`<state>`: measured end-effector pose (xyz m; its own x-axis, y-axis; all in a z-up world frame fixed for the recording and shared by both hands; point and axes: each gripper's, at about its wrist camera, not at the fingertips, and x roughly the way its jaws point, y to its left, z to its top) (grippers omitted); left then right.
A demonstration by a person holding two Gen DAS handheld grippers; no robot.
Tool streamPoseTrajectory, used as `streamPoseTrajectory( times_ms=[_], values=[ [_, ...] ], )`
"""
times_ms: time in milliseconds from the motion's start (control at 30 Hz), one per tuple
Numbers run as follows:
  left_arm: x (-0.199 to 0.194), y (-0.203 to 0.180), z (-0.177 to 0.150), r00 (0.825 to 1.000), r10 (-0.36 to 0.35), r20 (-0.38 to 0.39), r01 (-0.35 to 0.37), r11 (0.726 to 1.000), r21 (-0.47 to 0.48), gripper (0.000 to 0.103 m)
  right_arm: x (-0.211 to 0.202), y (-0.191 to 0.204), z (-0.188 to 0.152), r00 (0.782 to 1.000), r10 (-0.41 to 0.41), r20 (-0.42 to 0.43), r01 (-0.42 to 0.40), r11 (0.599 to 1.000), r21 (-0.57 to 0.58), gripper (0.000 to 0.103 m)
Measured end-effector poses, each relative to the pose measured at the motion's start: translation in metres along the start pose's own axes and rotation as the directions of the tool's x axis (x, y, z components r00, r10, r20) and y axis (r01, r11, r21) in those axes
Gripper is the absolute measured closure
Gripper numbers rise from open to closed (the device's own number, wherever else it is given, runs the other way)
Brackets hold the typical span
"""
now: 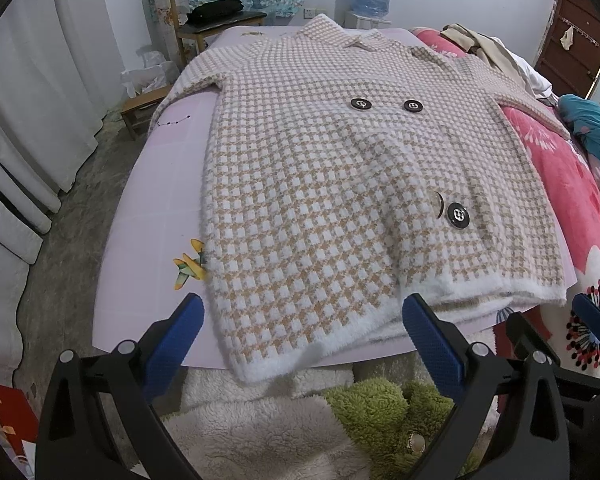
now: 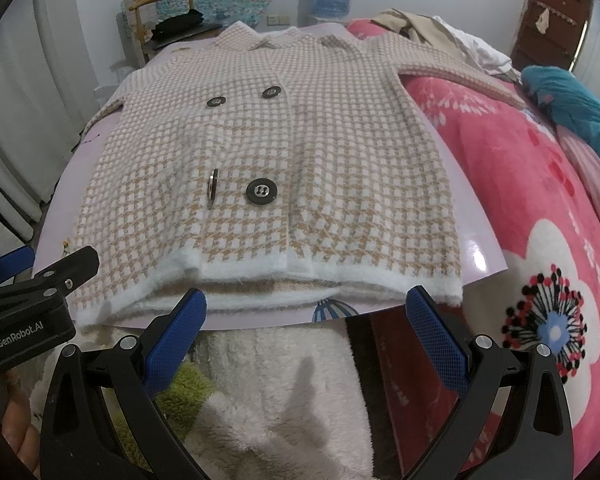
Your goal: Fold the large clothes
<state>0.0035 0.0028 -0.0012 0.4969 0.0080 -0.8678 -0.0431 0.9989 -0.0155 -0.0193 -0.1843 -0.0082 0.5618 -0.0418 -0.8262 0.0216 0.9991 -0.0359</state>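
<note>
The checked coat (image 1: pixel 340 184) lies spread flat, front up, on a lilac board (image 1: pixel 152 240) on the bed, its long axis running straight away from both tools, the white hem (image 2: pixel 260 276) nearest and the collar far. The left hand-held gripper (image 1: pixel 300 340) and the right hand-held gripper (image 2: pixel 306 326) both stand wide and hold nothing, just before the hem. The left one faces the hem corner that hangs over the board's edge; there is free room on the lilac side, while the pink blanket (image 2: pixel 520 200) crowds the right.

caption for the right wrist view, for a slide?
Open right gripper at the white hem of a checked coat spread flat on the bed, left gripper alongside.
</note>
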Motion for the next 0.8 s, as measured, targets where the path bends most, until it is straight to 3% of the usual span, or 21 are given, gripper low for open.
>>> streamPoseTrajectory(
  times_ms=[800],
  values=[
    [-0.0013,0.0021,-0.0001,1.0,0.003,0.003,-0.003,1.0,-0.007,0.005,-0.0009,0.0019,0.0002,1.0,0.008,0.004,-0.008,1.0,-0.004,0.007]
  ],
)
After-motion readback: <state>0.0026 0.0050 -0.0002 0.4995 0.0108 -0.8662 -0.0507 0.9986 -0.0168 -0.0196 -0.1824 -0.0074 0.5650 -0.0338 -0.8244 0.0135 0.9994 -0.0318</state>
